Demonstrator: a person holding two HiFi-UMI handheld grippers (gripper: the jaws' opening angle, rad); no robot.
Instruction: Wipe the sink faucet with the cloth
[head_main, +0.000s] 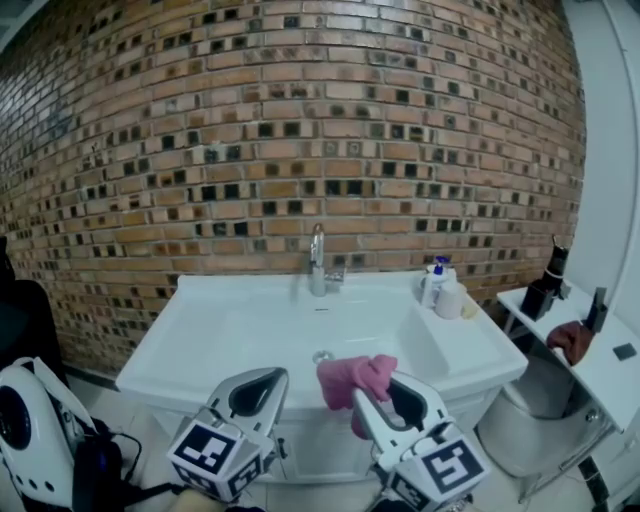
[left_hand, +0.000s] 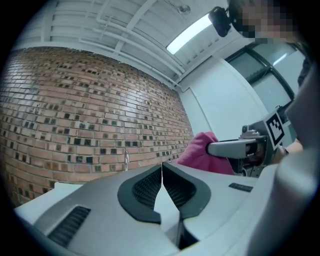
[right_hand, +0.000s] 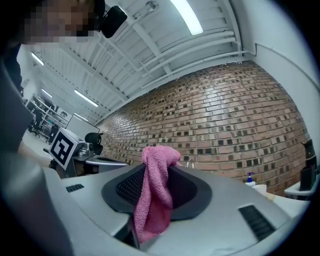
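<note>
A chrome faucet (head_main: 318, 260) stands at the back of a white sink (head_main: 250, 330) against the brick wall. My right gripper (head_main: 372, 392) is shut on a pink cloth (head_main: 355, 377), held in front of the sink's front edge; the cloth (right_hand: 156, 192) bunches above the jaws and hangs down between them. My left gripper (head_main: 262, 390) is shut with nothing in it, level with the right one and to its left. In the left gripper view the jaws (left_hand: 162, 172) meet, with the faucet (left_hand: 126, 161) small and far behind them and the cloth (left_hand: 205, 155) off to the right.
A soap pump bottle (head_main: 433, 283) and a white cup (head_main: 450, 299) sit on the sink's right back corner. A white side shelf (head_main: 590, 350) with dark bottles (head_main: 545, 285) stands to the right. A white and black device (head_main: 25, 425) lies at the lower left.
</note>
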